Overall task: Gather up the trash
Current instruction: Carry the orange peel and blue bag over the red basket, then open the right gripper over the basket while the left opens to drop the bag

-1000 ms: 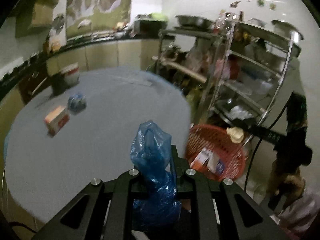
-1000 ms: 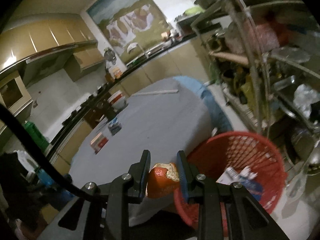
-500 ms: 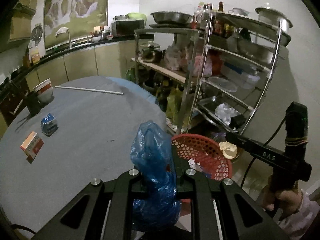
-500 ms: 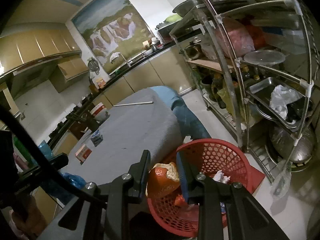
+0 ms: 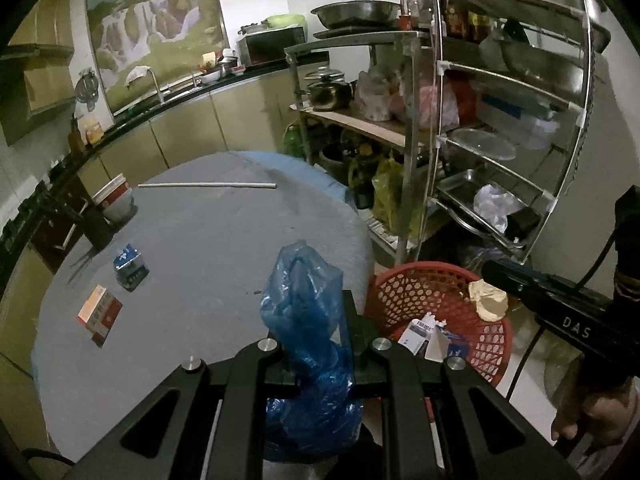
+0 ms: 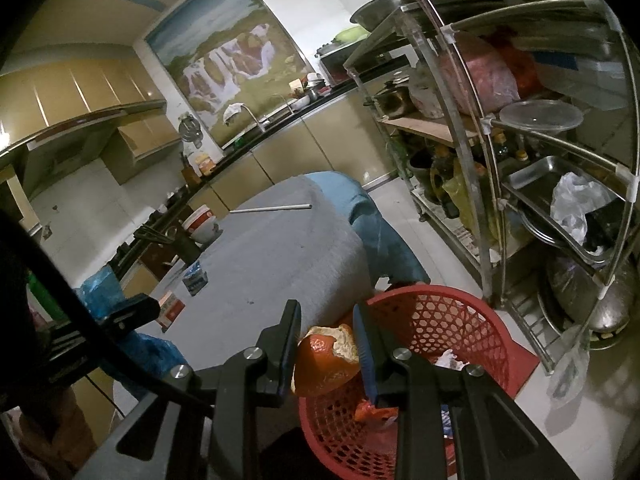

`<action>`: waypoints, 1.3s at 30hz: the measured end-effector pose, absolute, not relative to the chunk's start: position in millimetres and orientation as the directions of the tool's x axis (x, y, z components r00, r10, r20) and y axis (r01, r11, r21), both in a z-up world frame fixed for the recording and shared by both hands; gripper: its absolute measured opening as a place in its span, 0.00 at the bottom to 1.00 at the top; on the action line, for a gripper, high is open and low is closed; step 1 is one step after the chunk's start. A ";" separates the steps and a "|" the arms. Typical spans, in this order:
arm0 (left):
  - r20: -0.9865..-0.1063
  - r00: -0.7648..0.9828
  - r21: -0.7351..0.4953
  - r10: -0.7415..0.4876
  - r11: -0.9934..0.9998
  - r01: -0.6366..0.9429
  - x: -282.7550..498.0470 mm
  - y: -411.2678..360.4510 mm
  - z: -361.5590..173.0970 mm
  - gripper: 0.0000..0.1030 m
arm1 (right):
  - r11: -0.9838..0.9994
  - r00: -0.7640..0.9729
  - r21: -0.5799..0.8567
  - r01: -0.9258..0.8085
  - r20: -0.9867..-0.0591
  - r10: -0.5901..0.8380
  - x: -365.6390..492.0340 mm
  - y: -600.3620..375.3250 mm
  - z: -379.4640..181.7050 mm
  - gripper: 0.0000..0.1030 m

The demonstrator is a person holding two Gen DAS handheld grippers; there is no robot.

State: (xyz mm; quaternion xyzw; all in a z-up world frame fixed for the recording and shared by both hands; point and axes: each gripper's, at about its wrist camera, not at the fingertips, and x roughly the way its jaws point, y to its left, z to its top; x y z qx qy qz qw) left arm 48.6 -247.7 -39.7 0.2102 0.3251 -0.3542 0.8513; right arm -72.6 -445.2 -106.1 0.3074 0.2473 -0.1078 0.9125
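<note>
Two tongs each clamp trash beside the red basket (image 6: pixel 440 320): right tongs (image 6: pixel 328 344) pinch orange peel (image 6: pixel 324 360) above its rim, left tongs (image 5: pixel 316 344) grip a blue plastic bag (image 5: pixel 308 320) over the counter (image 5: pixel 208 240). Releasing early could drop either outside the basket.

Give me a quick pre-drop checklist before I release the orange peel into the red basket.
1. Right tool shut on the orange peel: ok.
2. Peel above the red basket opening: ok, it sits over the near rim area, with mesh below it.
3. Basket has room: ok, only a few cartons and scraps lie inside.
4. Left tool gripping the blue plastic bag: ok.
5. Left tool clear of the drop path: ok, it is over the table edge beside the basket.
6. Height of the peel above the basket: cannot tell.
</note>
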 end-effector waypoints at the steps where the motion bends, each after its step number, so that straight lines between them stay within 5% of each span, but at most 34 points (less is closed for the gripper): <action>1: -0.704 0.539 0.134 -0.463 0.658 0.741 48.5 -250.3 -40.4 0.15 | 0.786 0.854 0.510 0.350 -0.518 -0.045 -72.1 -446.2 -106.9 0.28; 39: -0.790 0.381 0.067 -0.481 0.550 0.832 23.9 -346.3 -74.1 0.15 | 0.688 0.839 0.569 0.449 -0.534 -0.106 -120.5 -507.9 -123.1 0.28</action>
